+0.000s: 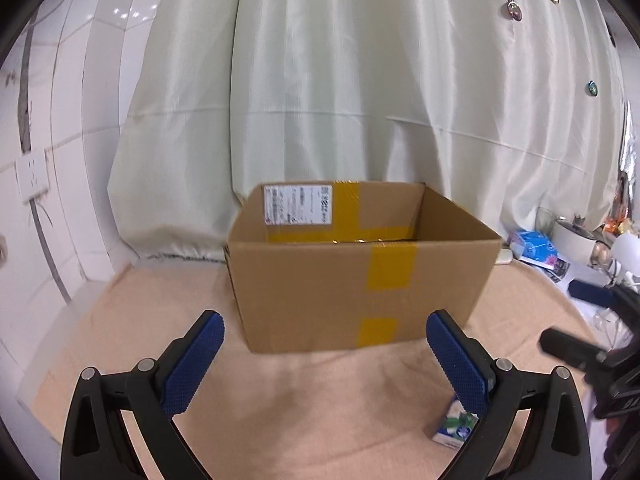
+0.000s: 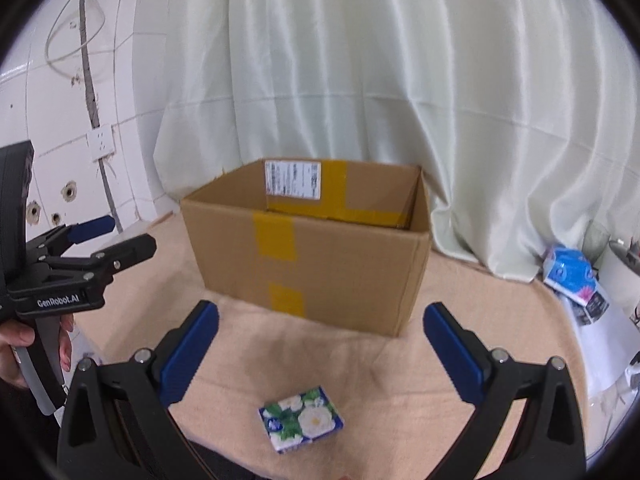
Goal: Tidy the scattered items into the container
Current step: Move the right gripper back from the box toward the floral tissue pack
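Above tissue pack (image 2: 301, 419), right gripper (image 2: 320, 344) jaws wide, holding nil.

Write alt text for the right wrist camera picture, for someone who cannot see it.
An open right gripper with blue-padded black fingers hangs over a small flower-printed tissue packet lying on a peach tablecloth. Behind stands an open brown cardboard box with yellow tape, before a pale curtain. At left a hand holds the open left gripper.
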The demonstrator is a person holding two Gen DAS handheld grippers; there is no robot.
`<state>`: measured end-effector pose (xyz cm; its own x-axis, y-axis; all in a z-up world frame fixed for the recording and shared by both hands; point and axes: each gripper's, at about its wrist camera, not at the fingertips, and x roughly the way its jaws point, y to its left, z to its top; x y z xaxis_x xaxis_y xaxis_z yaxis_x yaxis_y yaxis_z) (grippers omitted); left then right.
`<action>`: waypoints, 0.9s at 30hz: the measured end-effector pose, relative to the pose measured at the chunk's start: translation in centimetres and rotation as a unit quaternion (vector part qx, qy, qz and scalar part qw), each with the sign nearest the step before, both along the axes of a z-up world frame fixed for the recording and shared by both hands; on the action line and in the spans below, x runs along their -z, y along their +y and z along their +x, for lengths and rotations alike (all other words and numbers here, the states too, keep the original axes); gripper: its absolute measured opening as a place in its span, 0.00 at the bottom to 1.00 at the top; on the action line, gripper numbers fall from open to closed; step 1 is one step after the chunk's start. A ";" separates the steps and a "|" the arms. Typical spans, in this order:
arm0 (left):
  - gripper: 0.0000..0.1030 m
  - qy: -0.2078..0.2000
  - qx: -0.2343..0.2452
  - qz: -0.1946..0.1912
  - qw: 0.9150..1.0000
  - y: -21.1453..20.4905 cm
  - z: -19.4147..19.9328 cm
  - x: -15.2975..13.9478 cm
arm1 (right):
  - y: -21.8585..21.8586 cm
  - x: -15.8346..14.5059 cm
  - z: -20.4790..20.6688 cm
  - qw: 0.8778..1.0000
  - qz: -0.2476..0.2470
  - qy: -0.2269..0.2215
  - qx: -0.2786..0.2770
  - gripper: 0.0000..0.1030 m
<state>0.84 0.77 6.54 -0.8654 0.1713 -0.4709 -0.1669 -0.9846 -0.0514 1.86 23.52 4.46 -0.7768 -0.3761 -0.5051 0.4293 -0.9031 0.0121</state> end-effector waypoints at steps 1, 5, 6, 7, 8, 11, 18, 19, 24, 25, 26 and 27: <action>0.99 -0.005 0.000 0.004 1.000 -0.1 0.1 0.6 | -0.1 0.6 0.3 1.000 0.003 -0.001 -0.003 1.00; 0.99 -0.023 0.001 0.006 1.000 0.0 0.4 3.1 | -0.4 3.3 1.4 1.000 0.008 -0.012 -0.028 1.00; 0.99 -0.029 0.002 0.002 1.000 0.1 0.3 3.8 | -0.5 3.8 1.5 0.999 0.009 -0.014 -0.028 1.00; 0.99 -0.031 0.001 -0.001 1.000 0.1 0.3 4.3 | -0.6 4.4 1.6 0.999 0.011 -0.015 -0.028 1.00; 0.99 -0.034 0.000 -0.003 0.999 0.1 0.3 4.9 | -0.7 5.2 1.6 0.999 0.013 -0.019 -0.031 1.00; 0.99 -0.042 0.002 0.005 0.999 -0.2 0.3 6.2 | -0.8 7.1 1.5 0.999 0.014 -0.032 -0.034 1.00; 0.99 -0.050 -0.008 -0.014 0.999 0.0 0.1 8.9 | -1.3 9.8 1.5 0.998 0.035 -0.039 -0.040 1.00; 0.99 -0.053 -0.007 -0.012 0.998 0.0 0.0 9.2 | -1.3 10.1 1.6 0.998 0.036 -0.041 -0.043 1.00; 0.99 -0.064 0.000 -0.013 0.998 0.2 -0.1 10.5 | -1.4 11.2 1.4 0.997 0.035 -0.050 -0.047 1.00; 0.99 -0.066 0.000 -0.012 0.998 0.2 -0.1 10.8 | -1.4 11.4 1.4 0.997 0.035 -0.051 -0.048 1.00; 0.99 -0.069 0.000 -0.012 0.998 0.1 -0.1 11.0 | -1.4 11.6 1.4 0.997 0.034 -0.053 -0.049 1.00; 0.99 -0.070 0.000 -0.012 0.997 0.0 -0.1 11.1 | -1.3 11.8 1.4 0.997 0.033 -0.056 -0.050 1.00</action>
